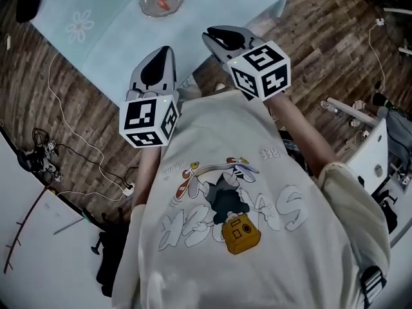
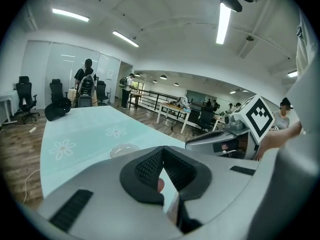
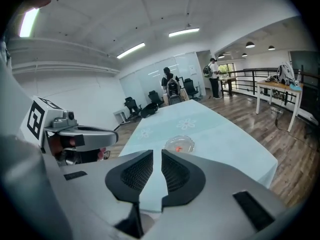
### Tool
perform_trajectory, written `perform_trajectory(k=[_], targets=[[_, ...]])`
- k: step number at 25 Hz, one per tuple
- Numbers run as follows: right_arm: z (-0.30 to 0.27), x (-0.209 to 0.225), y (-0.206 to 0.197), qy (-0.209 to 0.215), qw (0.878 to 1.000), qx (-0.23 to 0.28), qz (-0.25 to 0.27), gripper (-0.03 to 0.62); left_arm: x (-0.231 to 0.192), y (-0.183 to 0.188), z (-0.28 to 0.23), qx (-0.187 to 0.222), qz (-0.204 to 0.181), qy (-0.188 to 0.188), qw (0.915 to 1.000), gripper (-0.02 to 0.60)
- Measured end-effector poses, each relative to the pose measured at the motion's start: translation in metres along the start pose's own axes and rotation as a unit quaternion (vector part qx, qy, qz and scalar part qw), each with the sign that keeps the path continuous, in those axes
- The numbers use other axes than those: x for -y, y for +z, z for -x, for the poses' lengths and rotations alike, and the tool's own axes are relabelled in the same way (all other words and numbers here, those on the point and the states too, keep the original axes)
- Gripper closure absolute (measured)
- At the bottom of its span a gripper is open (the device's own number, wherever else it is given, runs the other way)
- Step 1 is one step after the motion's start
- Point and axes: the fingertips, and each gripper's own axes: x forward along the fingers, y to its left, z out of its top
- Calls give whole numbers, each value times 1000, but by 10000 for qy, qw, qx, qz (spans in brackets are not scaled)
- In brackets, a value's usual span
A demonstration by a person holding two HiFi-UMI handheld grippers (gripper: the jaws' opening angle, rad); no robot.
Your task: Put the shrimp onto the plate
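Left gripper (image 2: 162,154): jaw tips meet, with only a wedge of gap behind them. A small pinkish patch shows in that wedge and I can't tell what it is, so I read the jaws as closed on nothing I can name. Right gripper (image 3: 156,156): jaws a narrow slit apart, cloth visible through the slit, nothing held. You hold both up close to your chest, clear of the table (image 1: 116,40) and well apart from the plate (image 1: 143,2), noses aimed roughly at it. That reads as a park pose, not an approach. It makes sense, because the shrimp (image 1: 163,2) lies inside the plate, near its middle, and the right gripper view shows the same orange piece there. My read is that the task is done, or as good as; nothing else orange shows on the cloth in any view. Plate sits flat on the cloth, well in from the near edge, so I judge no tip risk. If you want another go, step in first: from here neither gripper reaches the table, and both jaws need spreading wide. One loose end: check that pinkish patch before you call the left side empty.
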Motion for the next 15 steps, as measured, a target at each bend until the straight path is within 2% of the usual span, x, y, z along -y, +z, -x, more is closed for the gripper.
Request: perform_trajectory(k=[8,15], targets=[[56,-4,6,-116,9991,388,114,530,52,29,12,174,-347,-428,9983,574],[79,-17,2,-298,9965,748,-219,530,68,14,11,-34,-388,-515,9979,574]])
